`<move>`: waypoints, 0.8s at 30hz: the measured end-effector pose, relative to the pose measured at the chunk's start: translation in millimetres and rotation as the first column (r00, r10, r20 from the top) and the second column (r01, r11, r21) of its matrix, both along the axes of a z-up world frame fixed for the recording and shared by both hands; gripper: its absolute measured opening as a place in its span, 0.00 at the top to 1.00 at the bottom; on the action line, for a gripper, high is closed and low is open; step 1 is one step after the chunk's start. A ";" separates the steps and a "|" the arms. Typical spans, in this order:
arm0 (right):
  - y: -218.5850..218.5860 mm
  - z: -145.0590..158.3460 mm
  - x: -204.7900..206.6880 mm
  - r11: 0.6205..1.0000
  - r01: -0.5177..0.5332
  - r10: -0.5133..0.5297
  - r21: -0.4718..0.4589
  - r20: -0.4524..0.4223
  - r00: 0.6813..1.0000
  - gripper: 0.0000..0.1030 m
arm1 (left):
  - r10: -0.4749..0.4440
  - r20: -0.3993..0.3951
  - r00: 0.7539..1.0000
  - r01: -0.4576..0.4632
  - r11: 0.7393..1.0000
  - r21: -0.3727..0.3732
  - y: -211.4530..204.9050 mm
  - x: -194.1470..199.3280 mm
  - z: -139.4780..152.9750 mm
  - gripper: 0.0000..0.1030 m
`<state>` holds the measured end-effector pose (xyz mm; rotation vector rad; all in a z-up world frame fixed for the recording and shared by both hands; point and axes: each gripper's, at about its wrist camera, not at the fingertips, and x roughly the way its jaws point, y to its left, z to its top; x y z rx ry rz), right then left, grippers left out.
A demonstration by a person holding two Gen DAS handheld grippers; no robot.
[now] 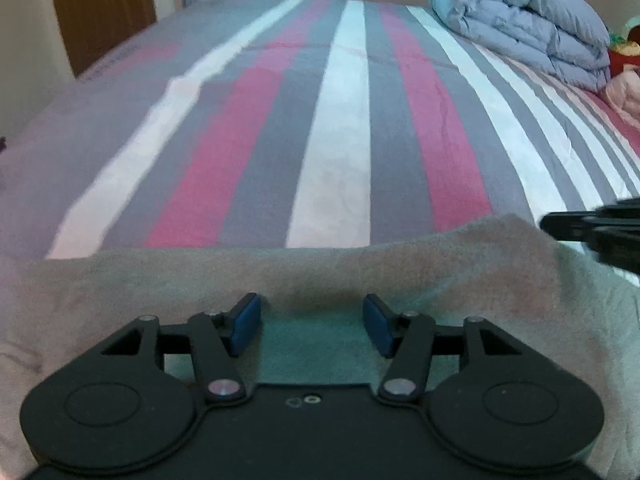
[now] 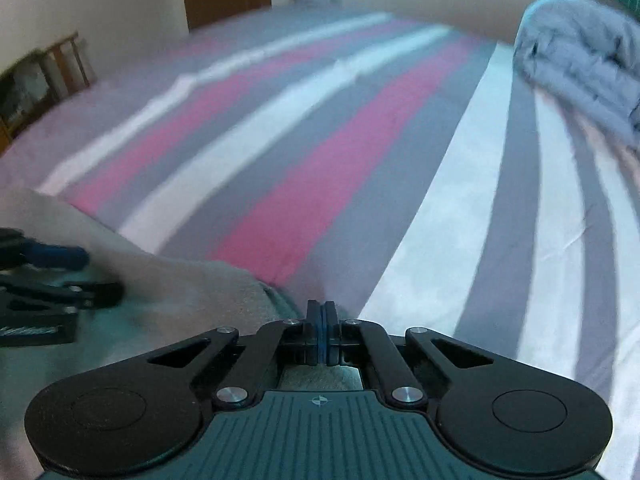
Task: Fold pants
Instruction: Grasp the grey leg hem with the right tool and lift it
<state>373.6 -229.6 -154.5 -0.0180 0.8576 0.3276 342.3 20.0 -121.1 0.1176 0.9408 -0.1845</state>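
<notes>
The pants [image 1: 400, 264] are a pale beige fleece cloth lying across the near part of the striped bed [image 1: 340, 120]. My left gripper [image 1: 312, 322] hovers over them, open, with its blue pads [image 1: 246, 324] apart and cloth below the gap. At the far right corner of the pants sits my right gripper [image 1: 560, 224]. In the right wrist view the right gripper [image 2: 322, 320] is shut, pads pressed together where the pants' edge [image 2: 224, 284] runs up to them. The left gripper [image 2: 88, 276] shows at that view's left edge, resting over the pants.
A folded grey-blue quilt [image 1: 528, 28] lies at the bed's far right, with pink and red items [image 1: 624, 88] beside it. A wooden door [image 1: 100, 8] stands beyond the far left corner. A wooden rack [image 2: 48, 76] stands left of the bed. The striped sheet stretches ahead.
</notes>
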 end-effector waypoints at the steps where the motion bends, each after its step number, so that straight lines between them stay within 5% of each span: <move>1: -5.8 7.9 -8.0 0.999 0.014 -0.014 0.039 0.013 1.000 0.99 | -0.008 0.014 1.000 0.007 1.000 0.006 1.9 -6.3 4.1 0.52; 3: -11.2 20.8 -26.3 0.991 0.006 -0.011 0.132 0.036 0.999 0.99 | -0.003 0.015 1.000 0.003 1.000 0.022 7.7 -19.4 4.6 0.50; 7: 5.9 0.8 -49.5 0.998 -0.024 0.026 0.063 -0.026 0.999 0.99 | -0.009 0.017 1.000 0.008 0.997 0.079 20.5 -40.4 -6.4 0.45; 10: -14.0 -14.1 -61.3 0.997 0.054 -0.052 0.046 -0.053 0.997 1.00 | 0.061 0.002 0.998 -0.061 0.997 0.048 26.2 -47.5 9.6 0.47; 16: -77.3 14.6 -129.4 0.970 0.203 -0.195 0.133 -0.069 0.978 0.99 | 0.018 -0.016 1.000 -0.019 0.999 -0.027 1.4 -92.1 26.7 0.35; 21: -171.1 0.5 -209.8 0.895 0.431 -0.410 0.119 -0.167 0.897 0.99 | -0.040 -0.064 0.997 0.034 0.996 -0.086 -37.2 -128.7 11.4 0.32; 24: -218.5 -4.0 -260.0 0.833 0.542 -0.515 0.110 -0.204 0.833 0.73 | -0.054 -0.068 0.996 0.049 0.996 -0.073 -53.5 -143.1 0.7 0.25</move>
